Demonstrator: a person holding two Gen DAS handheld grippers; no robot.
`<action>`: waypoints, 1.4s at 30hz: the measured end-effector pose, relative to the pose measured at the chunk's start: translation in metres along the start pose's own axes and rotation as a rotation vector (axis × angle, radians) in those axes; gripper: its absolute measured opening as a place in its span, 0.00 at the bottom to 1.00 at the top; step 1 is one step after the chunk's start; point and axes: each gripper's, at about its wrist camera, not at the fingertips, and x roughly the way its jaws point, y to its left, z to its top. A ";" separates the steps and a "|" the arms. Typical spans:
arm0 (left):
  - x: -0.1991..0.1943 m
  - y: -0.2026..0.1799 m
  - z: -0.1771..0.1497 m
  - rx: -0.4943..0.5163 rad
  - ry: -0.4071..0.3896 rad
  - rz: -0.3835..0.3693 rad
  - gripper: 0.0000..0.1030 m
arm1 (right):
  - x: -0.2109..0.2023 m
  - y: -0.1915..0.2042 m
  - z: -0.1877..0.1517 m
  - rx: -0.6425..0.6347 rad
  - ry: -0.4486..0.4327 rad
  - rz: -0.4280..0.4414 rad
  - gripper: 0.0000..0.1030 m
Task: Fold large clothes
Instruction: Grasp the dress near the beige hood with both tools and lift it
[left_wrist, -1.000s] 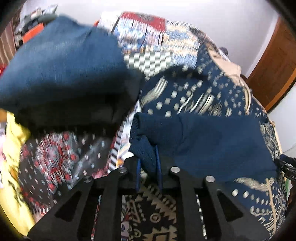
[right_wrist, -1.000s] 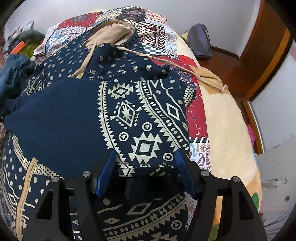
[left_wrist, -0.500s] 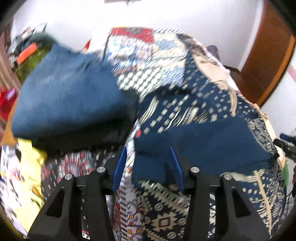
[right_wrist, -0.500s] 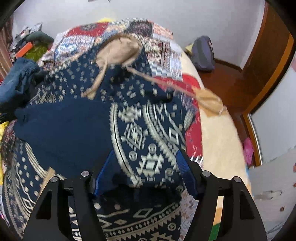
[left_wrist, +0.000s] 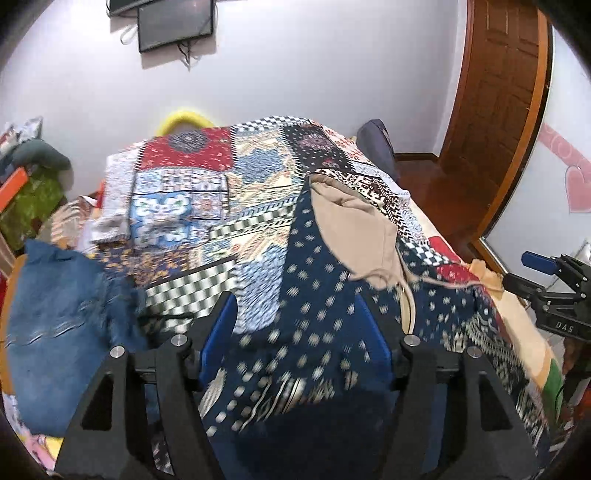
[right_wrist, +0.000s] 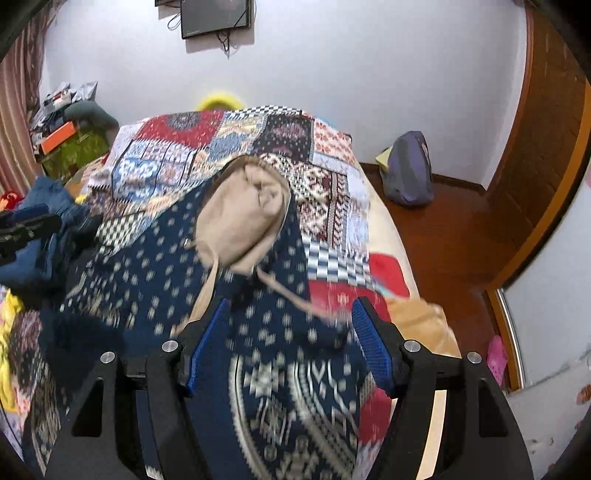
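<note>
Patchwork bedspread (left_wrist: 207, 184) covers the bed; on it lies the navy patterned hoodie (left_wrist: 317, 280), pale dots and geometric bands on dark blue, tan-lined hood (right_wrist: 240, 218) with loose drawstrings, fabric blurred near the cameras. Its long axis runs from the grippers toward the far wall, hood end pointing away; folded blue jeans (left_wrist: 55, 325) lie just left of it. Left gripper (left_wrist: 295, 332) and right gripper (right_wrist: 288, 343) both hang over the hoodie, blue-padded fingers spread wide, gripping nothing.

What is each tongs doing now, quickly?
Left tongs: open, holding nothing, above the navy hoodie.
Right tongs: open, holding nothing, above the same hoodie.
</note>
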 end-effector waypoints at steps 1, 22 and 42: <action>0.011 0.000 0.006 -0.007 0.013 -0.013 0.63 | 0.008 -0.001 0.007 0.000 -0.001 -0.002 0.63; 0.198 0.013 0.035 -0.150 0.223 -0.017 0.63 | 0.204 -0.013 0.045 0.166 0.275 0.033 0.64; 0.138 0.010 0.040 -0.104 0.146 -0.074 0.07 | 0.136 -0.023 0.046 0.217 0.154 0.169 0.09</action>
